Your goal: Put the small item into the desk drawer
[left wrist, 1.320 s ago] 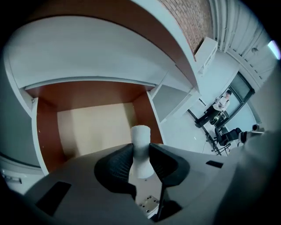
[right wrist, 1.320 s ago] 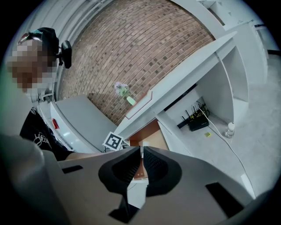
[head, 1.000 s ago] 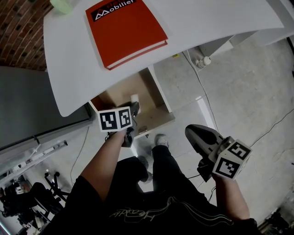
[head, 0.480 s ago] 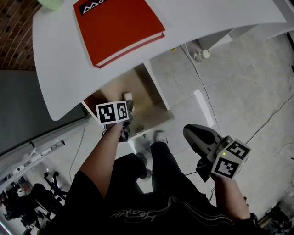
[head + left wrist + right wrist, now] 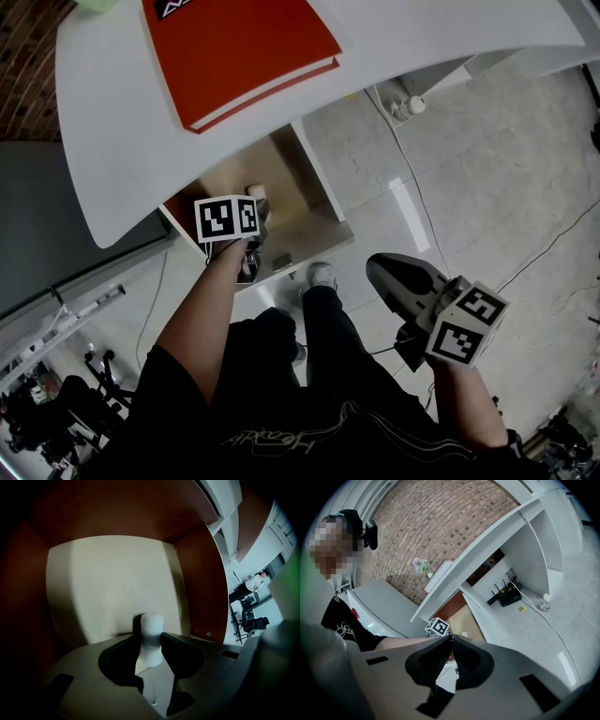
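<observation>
The small item is a white cylinder, upright between the jaws of my left gripper. Both pads still touch its sides while the jaws are opening. It sits low inside the open desk drawer, over the pale wooden floor and near the red-brown side wall. From the head view, my left gripper reaches into the drawer under the white desk, and the cylinder shows just past it. My right gripper hangs over the floor at the right, shut and empty, as the right gripper view confirms.
A red book lies on the desk top. On the concrete floor stand a small bottle and a black router with cables. The person's shoe is just in front of the drawer.
My left gripper has moved further into the drawer with the white cylinder. The right gripper has shifted only slightly.
</observation>
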Demonstrator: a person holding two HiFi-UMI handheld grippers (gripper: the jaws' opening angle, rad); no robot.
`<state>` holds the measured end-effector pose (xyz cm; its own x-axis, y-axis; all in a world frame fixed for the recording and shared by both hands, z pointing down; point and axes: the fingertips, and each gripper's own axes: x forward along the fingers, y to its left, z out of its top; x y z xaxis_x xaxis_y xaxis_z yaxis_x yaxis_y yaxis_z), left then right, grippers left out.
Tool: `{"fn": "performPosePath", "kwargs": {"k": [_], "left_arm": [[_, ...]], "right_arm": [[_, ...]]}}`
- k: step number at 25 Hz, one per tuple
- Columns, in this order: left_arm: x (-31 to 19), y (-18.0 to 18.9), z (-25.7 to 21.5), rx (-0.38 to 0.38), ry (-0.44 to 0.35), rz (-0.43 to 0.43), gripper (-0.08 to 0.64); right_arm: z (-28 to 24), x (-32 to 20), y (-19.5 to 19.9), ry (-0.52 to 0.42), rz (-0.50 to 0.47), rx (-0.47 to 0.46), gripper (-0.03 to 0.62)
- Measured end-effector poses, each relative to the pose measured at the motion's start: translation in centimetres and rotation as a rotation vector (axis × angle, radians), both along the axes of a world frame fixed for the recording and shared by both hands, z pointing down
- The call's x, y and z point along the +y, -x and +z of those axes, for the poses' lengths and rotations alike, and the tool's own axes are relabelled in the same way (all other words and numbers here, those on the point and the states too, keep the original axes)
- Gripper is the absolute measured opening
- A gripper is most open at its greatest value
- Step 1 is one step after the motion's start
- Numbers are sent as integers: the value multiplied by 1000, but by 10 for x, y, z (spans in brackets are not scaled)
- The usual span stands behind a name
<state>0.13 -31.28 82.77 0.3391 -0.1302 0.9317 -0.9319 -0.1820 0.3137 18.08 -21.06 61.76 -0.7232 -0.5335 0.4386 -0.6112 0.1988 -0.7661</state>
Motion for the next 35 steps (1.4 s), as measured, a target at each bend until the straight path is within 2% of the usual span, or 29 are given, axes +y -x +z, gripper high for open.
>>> {"fn": "performPosePath", "kwargs": {"k": [12,20,24,28,29,32,35], "left_arm": [[11,6,-14,58,28,-20,201],[17,-7,-75,141,-16,10,232],[30,-24,-139,264,-51,10,225],[38,-32,-218,396,-133,-21,196],[41,-34,-240,435,-159,-29,185],[51,-38,-310,554,-238,-38,85],[74,-39,-377,661,-299,-41,64]], "right_arm": [[-17,4,12,-20,-7,12,52],[-61,4,18,-86,-43,21,52],[-100,7,22,-136,-88,36,52],[-149,7,26,-202,-135,53,52],[-163,7,26,-220,-143,54,52],[-207,11,34,-294,-169,54,52],[-248,24,47,-359,-194,20,52]]}}
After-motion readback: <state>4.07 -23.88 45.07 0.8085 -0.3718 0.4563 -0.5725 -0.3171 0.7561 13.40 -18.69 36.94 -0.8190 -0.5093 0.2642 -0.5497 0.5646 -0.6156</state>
